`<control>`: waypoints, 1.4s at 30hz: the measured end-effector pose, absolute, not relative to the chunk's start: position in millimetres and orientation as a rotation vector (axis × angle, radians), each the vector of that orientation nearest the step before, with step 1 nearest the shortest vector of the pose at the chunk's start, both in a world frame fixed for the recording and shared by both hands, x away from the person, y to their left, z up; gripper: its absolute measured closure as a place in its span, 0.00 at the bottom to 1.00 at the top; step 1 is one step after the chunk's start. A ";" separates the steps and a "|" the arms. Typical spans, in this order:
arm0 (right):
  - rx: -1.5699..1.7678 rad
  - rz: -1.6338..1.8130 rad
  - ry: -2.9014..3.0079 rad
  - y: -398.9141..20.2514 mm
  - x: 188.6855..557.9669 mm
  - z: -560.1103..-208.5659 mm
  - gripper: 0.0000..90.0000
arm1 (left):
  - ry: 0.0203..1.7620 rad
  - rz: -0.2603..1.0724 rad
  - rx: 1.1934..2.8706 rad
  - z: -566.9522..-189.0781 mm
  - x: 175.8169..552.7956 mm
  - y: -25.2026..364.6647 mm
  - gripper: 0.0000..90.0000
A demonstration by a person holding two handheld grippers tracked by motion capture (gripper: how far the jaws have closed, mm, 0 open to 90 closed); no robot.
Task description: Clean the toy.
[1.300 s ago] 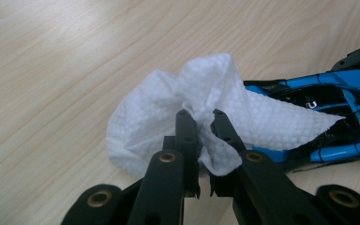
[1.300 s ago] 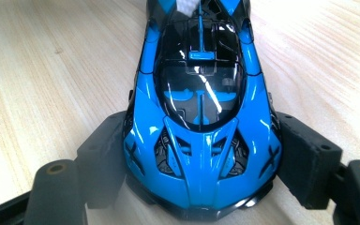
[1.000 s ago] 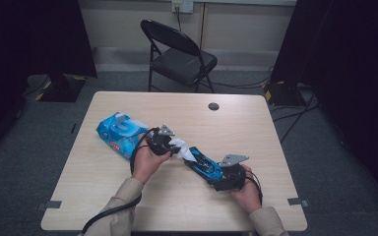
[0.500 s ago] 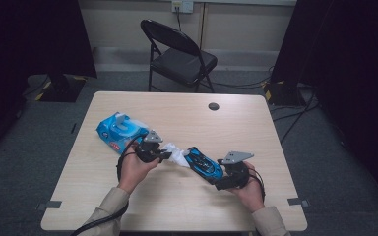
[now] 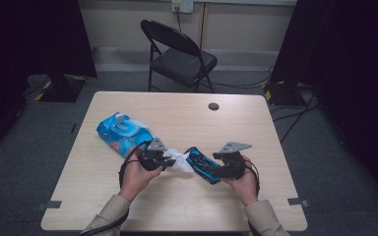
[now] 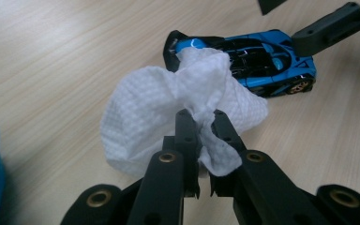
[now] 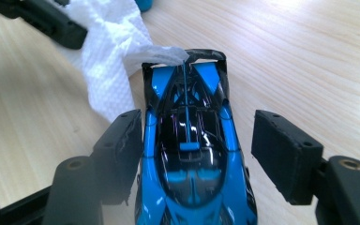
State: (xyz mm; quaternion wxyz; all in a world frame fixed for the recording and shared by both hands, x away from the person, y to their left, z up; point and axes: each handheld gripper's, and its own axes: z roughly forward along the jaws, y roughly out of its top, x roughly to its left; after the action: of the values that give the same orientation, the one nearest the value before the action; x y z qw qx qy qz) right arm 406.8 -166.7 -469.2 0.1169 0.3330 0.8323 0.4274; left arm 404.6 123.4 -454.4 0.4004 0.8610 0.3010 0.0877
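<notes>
Lying between the spread right tongs [image 7: 194, 154], the toy car [image 7: 192, 159] meets the wipe [image 6: 168, 108] pinched by the left tongs [image 6: 199, 123].

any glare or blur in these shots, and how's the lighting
High view: evenly lit table, dark surroundings, slightly soft. Left gripper view: white wipe sharp, near claw parts blurred. Right gripper view: glare streaks on the blue toy car roof, bright patch on the wood at top.

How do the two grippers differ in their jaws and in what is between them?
The left gripper has its jaws shut on the white wipe; the right gripper has its jaws apart around the blue toy car. The left pinches soft, crumpled cloth, while the right's jaws, which have just been closing, leave a gap on one side of the hard car. Both are black, hand-held and low over the wooden table.
</notes>
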 end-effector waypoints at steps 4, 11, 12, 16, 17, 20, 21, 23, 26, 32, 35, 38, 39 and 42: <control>0.975 1.226 2.441 -157.1 412.3 -468.7 0.38 | 0.748 0.207 2.185 -458.8 400.4 121.8 0.94; 0.947 1.157 2.469 -145.0 418.2 -478.5 0.40 | 0.741 0.184 2.199 -464.3 395.1 121.9 0.94; 0.940 1.142 2.473 -144.4 418.0 -480.7 0.41 | 0.739 0.187 2.200 -465.0 394.4 122.2 0.94; 0.909 1.149 2.457 -144.7 416.3 -485.1 0.42 | 0.735 0.159 2.206 -469.7 390.3 119.8 0.94; 0.904 1.147 2.458 -144.2 415.9 -485.2 0.45 | 0.724 0.147 2.214 -471.2 389.2 118.2 0.94; 0.881 1.141 2.457 -140.9 413.8 -486.5 0.45 | 0.704 0.116 2.214 -473.9 383.7 110.5 0.94; 0.881 1.139 2.458 -140.9 413.9 -486.4 0.45 | 0.691 0.097 2.209 -474.7 381.4 107.0 0.94; 0.881 1.144 2.460 -141.5 414.1 -486.6 0.45 | 0.659 0.077 2.220 -475.2 376.7 99.4 0.94; 0.896 1.161 2.461 -143.1 414.9 -487.0 0.46 | 0.613 0.023 2.229 -476.5 370.4 85.1 0.95; 0.900 1.166 2.459 -144.2 414.4 -487.3 0.46 | 0.560 -0.065 2.224 -484.7 363.8 55.3 0.95; 0.907 1.177 2.450 -145.0 413.5 -488.1 0.46 | 0.555 -0.073 2.224 -491.8 364.9 42.2 0.95; 0.907 1.184 2.446 -146.2 412.8 -488.6 0.46 | 0.570 -0.074 2.206 -494.7 367.0 37.0 0.95; 0.908 1.188 2.446 -146.7 412.7 -488.8 0.46 | 0.567 -0.073 2.197 -494.1 366.5 36.4 0.95; 0.906 1.204 2.438 -148.3 411.9 -489.9 0.46 | 0.551 -0.048 2.202 -490.3 364.1 37.9 0.93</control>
State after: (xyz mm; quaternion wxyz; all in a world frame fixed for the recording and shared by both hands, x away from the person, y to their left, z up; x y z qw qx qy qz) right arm 411.9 -148.3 -489.9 0.1373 0.3129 0.8427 0.4160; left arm 364.1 37.9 -490.3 0.4220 0.8793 0.2201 -0.0190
